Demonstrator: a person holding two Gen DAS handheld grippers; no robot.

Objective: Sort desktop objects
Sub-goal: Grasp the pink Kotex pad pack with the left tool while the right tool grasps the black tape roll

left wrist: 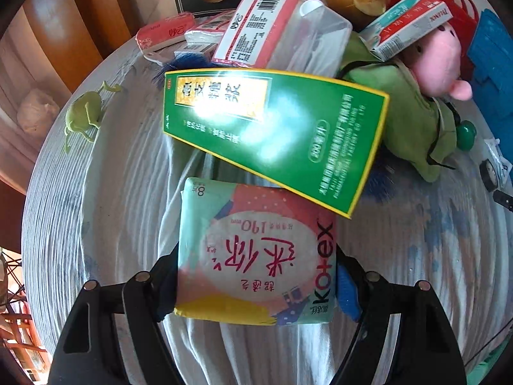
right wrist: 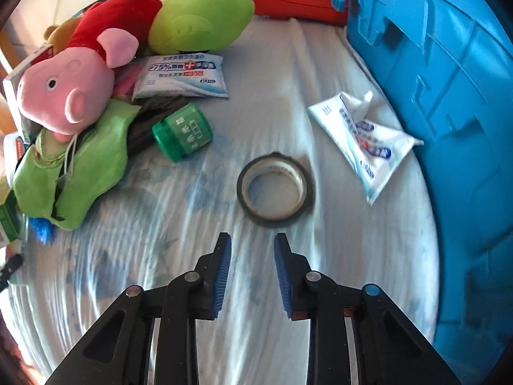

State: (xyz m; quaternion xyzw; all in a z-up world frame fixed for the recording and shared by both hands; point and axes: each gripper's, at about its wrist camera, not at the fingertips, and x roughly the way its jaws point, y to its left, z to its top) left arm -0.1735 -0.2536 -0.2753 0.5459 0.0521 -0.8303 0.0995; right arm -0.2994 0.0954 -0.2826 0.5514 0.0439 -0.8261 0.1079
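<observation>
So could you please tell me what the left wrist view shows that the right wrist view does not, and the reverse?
Only the left wrist view shows the left gripper shut on the Kotex pack, the long green box partly over that pack, and the small green figure.

Only the right wrist view shows the open right gripper, the tape roll just ahead of it, the green jar, the wipes pack and the tissue packet.

Both show the pink pig plush, the blue bin and the pale cloth.
</observation>
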